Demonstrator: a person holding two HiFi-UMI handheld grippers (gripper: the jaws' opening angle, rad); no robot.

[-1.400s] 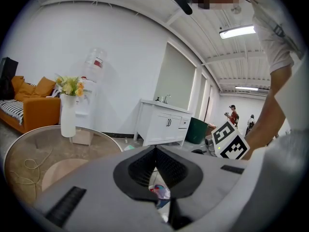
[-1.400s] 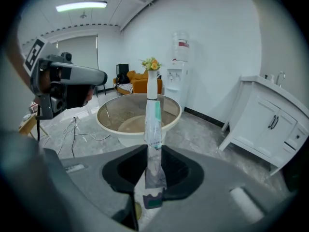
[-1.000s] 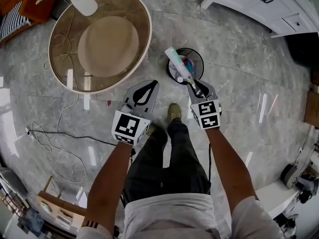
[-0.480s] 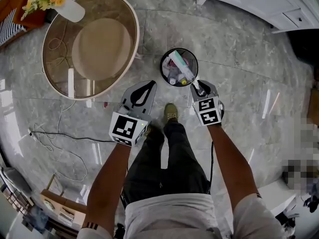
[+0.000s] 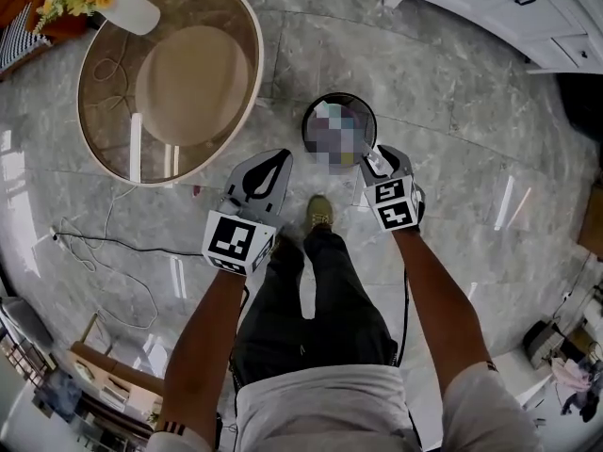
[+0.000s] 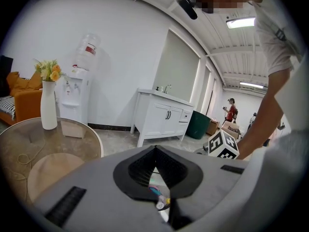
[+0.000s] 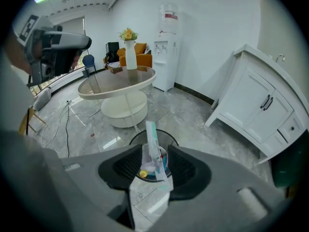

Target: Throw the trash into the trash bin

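Observation:
The black round trash bin [image 5: 307,130] stands on the grey floor just ahead of my feet; a mosaic patch covers its inside in the head view. My right gripper [image 5: 369,155] hangs at the bin's near right rim. In the right gripper view a clear plastic wrapper [image 7: 153,164] with a green edge stands upright between the jaws of the right gripper [image 7: 154,153], above the bin [image 7: 167,136]. Those jaws are opening and the pads stand clear of the wrapper. My left gripper [image 5: 280,158] is shut and empty, left of the bin.
A round glass table [image 5: 170,73] with a white vase of flowers [image 5: 122,8] stands at the left. A white cabinet [image 5: 490,8] fills the upper right. A cable [image 5: 104,252] trails over the floor at the left. My shoe [image 5: 320,213] is beside the bin.
The right gripper has come down closer to the bin's rim with the wrapper over the bin. The left gripper has shifted slightly along with it.

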